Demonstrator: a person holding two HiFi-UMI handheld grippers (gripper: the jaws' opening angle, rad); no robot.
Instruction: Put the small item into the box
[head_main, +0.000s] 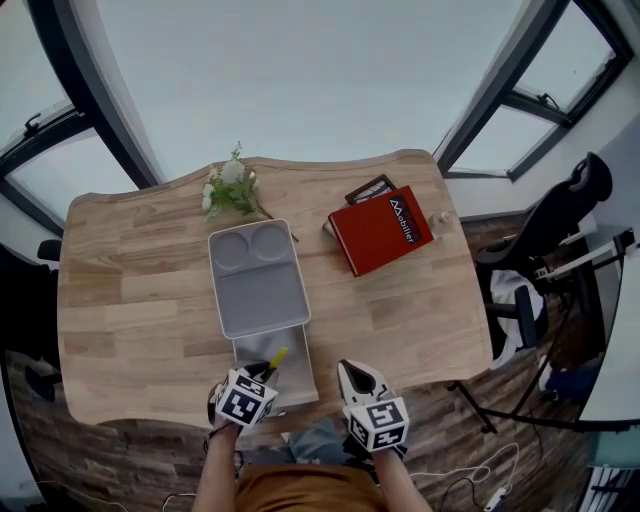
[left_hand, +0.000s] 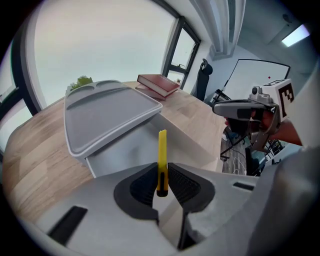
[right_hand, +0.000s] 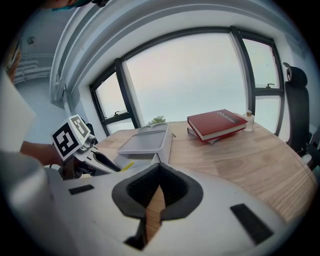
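The left gripper (left_hand: 161, 175) pinched the yellow item (left_hand: 162, 150) by one end — long axis along the jaws, toward the table's (head_main: 130, 300) far edge — over the open box (left_hand: 125, 145) at the near edge. The right gripper (right_hand: 159, 172) was closed, empty.

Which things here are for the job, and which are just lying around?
For the job: yellow item, left gripper holding it, box, lid.
Just lying about: red book, flowers, small bottle.
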